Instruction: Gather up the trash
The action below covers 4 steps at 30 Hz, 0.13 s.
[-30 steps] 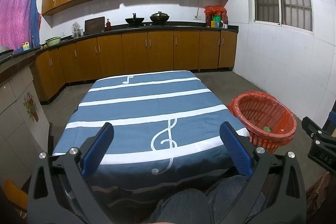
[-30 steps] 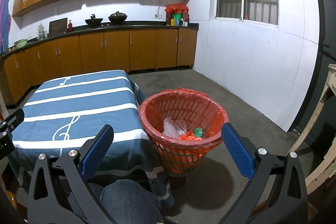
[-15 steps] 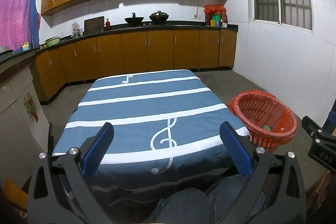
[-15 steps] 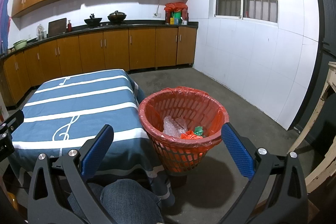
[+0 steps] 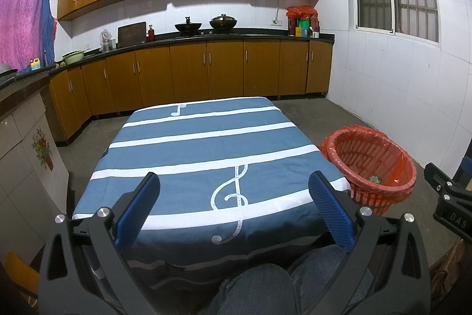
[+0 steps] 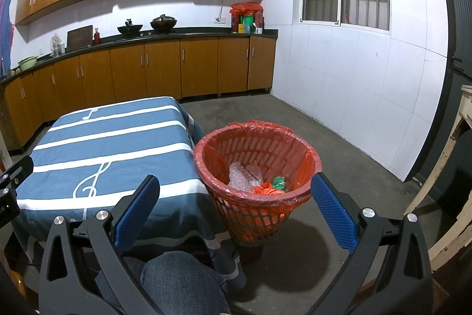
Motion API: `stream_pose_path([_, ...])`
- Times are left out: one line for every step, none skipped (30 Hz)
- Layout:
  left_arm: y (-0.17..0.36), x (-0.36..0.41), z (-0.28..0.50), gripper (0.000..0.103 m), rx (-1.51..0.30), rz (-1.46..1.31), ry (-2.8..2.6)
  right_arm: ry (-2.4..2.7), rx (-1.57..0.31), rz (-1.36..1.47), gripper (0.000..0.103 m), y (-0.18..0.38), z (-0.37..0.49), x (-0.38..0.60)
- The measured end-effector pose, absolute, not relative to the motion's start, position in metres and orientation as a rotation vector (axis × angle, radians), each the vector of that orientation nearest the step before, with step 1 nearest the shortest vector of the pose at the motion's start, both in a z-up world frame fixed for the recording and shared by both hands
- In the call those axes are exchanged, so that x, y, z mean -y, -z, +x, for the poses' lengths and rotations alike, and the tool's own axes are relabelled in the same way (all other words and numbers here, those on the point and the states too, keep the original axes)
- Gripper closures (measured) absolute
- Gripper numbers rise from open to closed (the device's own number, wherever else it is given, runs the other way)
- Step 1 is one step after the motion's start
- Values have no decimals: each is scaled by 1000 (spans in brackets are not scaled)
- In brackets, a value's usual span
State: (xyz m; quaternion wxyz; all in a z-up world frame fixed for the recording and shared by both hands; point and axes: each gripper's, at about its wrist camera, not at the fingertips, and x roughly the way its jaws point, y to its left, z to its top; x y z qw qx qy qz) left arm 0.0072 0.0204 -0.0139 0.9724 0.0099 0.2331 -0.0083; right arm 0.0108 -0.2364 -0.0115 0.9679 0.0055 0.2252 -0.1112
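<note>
A blue tablecloth point(image 5: 206, 149) striped in white and printed with white music notes is seen on the left, a red-orange basket point(image 6: 256, 167) lined with a red bag on the right, orange-brown cabinets point(image 5: 206, 70) far off, and blue ribbed pads point(image 6: 135, 211) nearby.

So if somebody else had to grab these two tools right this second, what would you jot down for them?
Left tool: open, holding nothing, above the blue striped tablecloth.
Right tool: open, holding nothing, facing the red basket.
The basket stands on the floor at the table's right side, lined with a red bag. Inside: bubble wrap, a crumpled orange piece and a green scrap.
Done: that trash is in the basket.
Left: no trash shows on the tablecloth in either view. Look around for more before stopping.
</note>
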Motion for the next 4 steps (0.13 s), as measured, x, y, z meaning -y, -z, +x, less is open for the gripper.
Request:
stream_pose_path([14,-21,7,4,-471,19,18,225,-456,11,2,11,11,237])
stream_pose_path([14,-21,7,4,-472,19,18,225,-456,11,2,11,12,237])
stream_pose_path([14,-21,7,4,-471,21,17,225,-456,11,2,11,11,237])
stream_pose_path([14,-21,7,4,-472,21,18,225,-456,11,2,11,11,237])
